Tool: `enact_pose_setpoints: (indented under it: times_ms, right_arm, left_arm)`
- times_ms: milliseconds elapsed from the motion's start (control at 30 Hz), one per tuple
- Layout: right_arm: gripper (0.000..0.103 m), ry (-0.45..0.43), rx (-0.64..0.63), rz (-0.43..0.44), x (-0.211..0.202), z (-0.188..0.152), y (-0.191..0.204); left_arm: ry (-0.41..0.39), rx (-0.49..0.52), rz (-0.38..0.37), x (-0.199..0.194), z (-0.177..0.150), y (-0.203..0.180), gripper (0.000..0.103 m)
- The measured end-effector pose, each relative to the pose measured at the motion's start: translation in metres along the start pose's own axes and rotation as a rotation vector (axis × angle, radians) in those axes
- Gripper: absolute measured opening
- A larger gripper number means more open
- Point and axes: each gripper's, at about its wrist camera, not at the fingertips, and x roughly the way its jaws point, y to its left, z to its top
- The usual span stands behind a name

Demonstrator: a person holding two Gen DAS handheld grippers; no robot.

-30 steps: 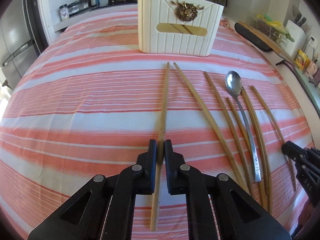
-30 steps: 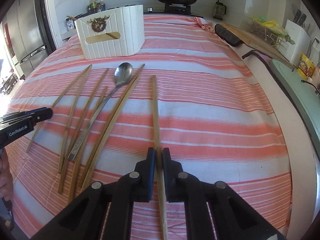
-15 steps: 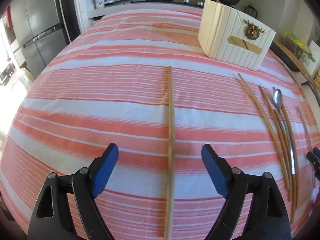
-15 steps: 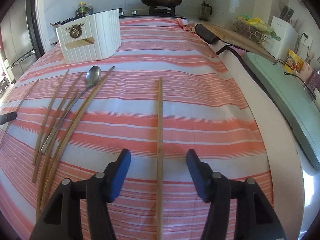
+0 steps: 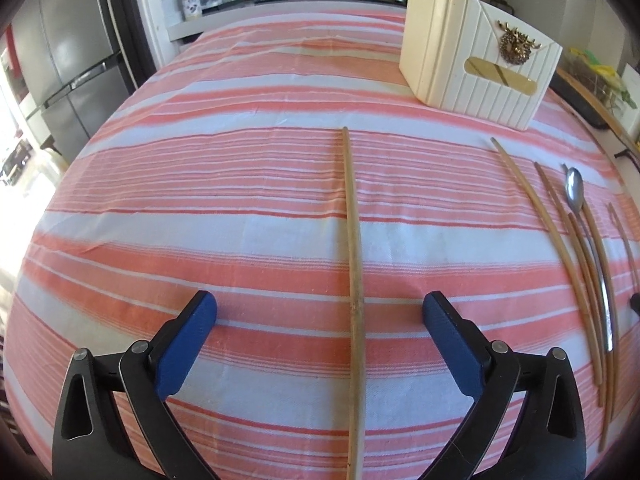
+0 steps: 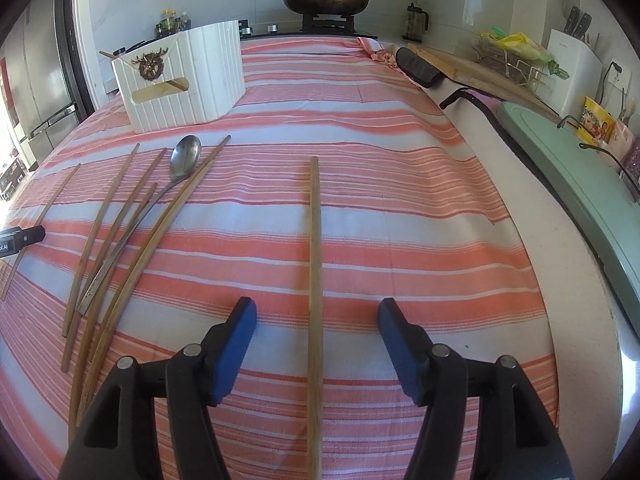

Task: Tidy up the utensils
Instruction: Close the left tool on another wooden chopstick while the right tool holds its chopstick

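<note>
Bright daylight from left, sharp centre, fisheye-bent edges, dark corners
</note>
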Motion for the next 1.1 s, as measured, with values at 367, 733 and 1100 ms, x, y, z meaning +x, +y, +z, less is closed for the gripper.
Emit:
enact_pose_setpoints:
  times_ms: [367,733,1100]
  right_arm:
    - [0.065,0.177,-0.04,0.069,-0.004,0.009,-0.003]
    - [0.033,0.217,-0.071,0.054,0.057,0.088,0.0]
    - [0.007,-0.028,0.048,0.192,-0.004,0.13,-0.003]
  left_arm:
    - [0.132,0.131,-0.095,0.004,0.021,0.018,0.099]
    - [0.172,0.177,-0.118,0.045,0.083,0.003,0.057]
    - [-0.006,0.099,-0.271,-0.018,0.096,0.014,0.005]
